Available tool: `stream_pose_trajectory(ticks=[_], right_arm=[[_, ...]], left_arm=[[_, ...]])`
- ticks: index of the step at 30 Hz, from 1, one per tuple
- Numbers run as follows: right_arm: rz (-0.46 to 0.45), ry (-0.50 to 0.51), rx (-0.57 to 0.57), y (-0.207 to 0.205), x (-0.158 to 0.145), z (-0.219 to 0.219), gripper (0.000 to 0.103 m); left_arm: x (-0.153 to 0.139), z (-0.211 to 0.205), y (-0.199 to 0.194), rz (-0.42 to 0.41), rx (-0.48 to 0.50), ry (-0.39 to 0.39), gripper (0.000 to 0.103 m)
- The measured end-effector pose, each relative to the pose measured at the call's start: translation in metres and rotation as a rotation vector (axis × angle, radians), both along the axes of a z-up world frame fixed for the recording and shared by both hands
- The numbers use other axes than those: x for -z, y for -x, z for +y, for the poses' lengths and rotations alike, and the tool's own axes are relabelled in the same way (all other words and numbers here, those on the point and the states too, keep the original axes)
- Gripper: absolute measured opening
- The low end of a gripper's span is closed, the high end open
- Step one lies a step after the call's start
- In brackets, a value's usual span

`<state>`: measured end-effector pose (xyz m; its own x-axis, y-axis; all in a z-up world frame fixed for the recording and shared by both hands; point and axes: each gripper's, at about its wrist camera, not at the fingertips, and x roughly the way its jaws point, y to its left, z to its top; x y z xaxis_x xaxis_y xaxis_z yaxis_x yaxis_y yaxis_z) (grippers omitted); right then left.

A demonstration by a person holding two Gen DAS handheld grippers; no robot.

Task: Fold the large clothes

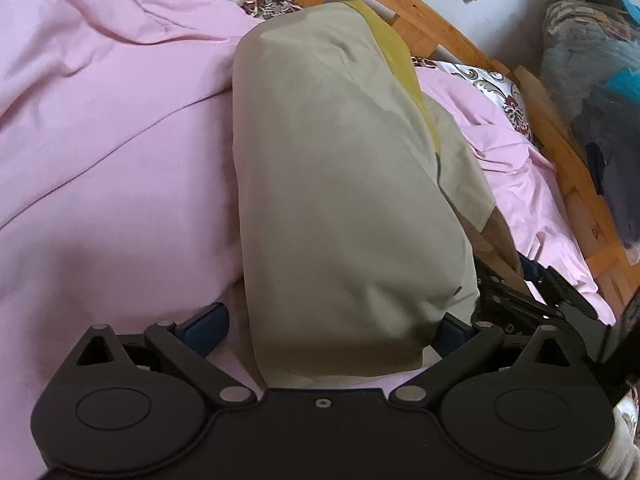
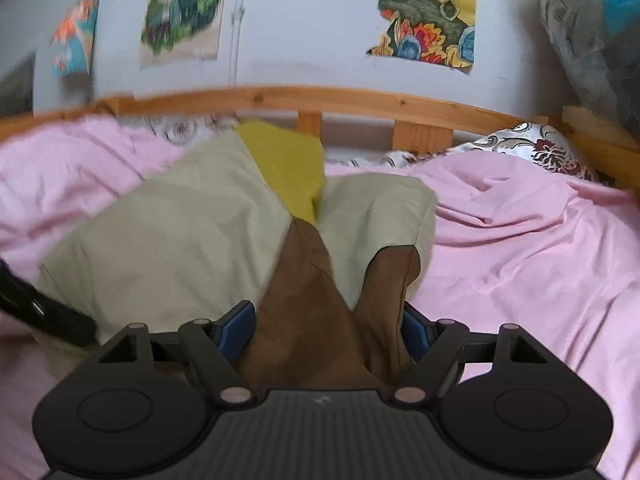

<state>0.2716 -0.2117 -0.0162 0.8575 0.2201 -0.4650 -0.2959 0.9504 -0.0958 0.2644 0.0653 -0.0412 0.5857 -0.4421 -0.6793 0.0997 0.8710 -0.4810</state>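
Note:
A large garment with pale olive [image 1: 340, 200], yellow [image 1: 396, 52] and brown panels lies folded lengthwise on a pink bed sheet [image 1: 100, 160]. My left gripper [image 1: 328, 328] is wide open, its blue pads either side of the garment's near olive end, which drapes between them. In the right wrist view the garment's brown part [image 2: 316, 320] runs between the blue pads of my right gripper [image 2: 328, 332], whose jaws stand apart around the bunched cloth. The olive panels [image 2: 180, 236] and yellow strip [image 2: 292, 168] stretch toward the headboard. The right gripper also shows in the left wrist view [image 1: 532, 296].
A wooden bed rail [image 2: 320, 100] runs along the far side. Floral pillows [image 2: 532, 148] lie by the rail. A wall with colourful posters [image 2: 424, 12] stands behind. A pile of dark and grey clothes [image 1: 600, 100] sits at the right beyond the rail.

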Motion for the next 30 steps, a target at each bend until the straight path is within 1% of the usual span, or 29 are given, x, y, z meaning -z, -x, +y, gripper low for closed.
stream_pose_trajectory(ticks=[2,4,7,10,12,14,16,18,21,26,30], right_arm=[[0.019,-0.03,0.008,-0.003,0.002,-0.006,0.08],[0.024,-0.039,0.009,-0.005,0.0,-0.009,0.08],[0.021,-0.041,0.008,-0.002,-0.005,-0.012,0.08],[0.014,-0.038,0.006,0.002,-0.012,-0.015,0.083],[0.0,-0.038,0.005,0.007,-0.019,-0.018,0.087],[-0.019,-0.045,0.007,0.013,-0.029,-0.019,0.09],[-0.046,-0.057,0.015,0.021,-0.041,-0.022,0.093],[-0.075,-0.078,0.019,0.029,-0.053,-0.026,0.098],[-0.126,-0.114,0.025,0.048,-0.074,-0.031,0.102],[-0.212,-0.155,0.023,0.09,-0.103,-0.042,0.102],[-0.274,-0.195,0.026,0.121,-0.122,-0.049,0.103]], left_arm=[[-0.004,-0.001,0.004,-0.005,0.004,-0.004,0.1],[-0.01,-0.004,0.009,-0.004,0.003,-0.017,0.097],[-0.018,-0.011,0.019,-0.034,-0.003,-0.033,0.098],[-0.031,-0.013,0.034,-0.065,-0.033,-0.016,0.1],[-0.041,-0.015,0.045,-0.093,-0.056,-0.021,0.101],[-0.053,-0.019,0.054,-0.128,-0.073,-0.054,0.102],[-0.067,-0.023,0.065,-0.166,-0.094,-0.104,0.102],[-0.08,-0.028,0.076,-0.205,-0.105,-0.142,0.102],[-0.098,-0.029,0.096,-0.27,-0.126,-0.17,0.102],[-0.126,-0.03,0.13,-0.366,-0.177,-0.197,0.102],[-0.14,-0.032,0.161,-0.437,-0.215,-0.205,0.102]])
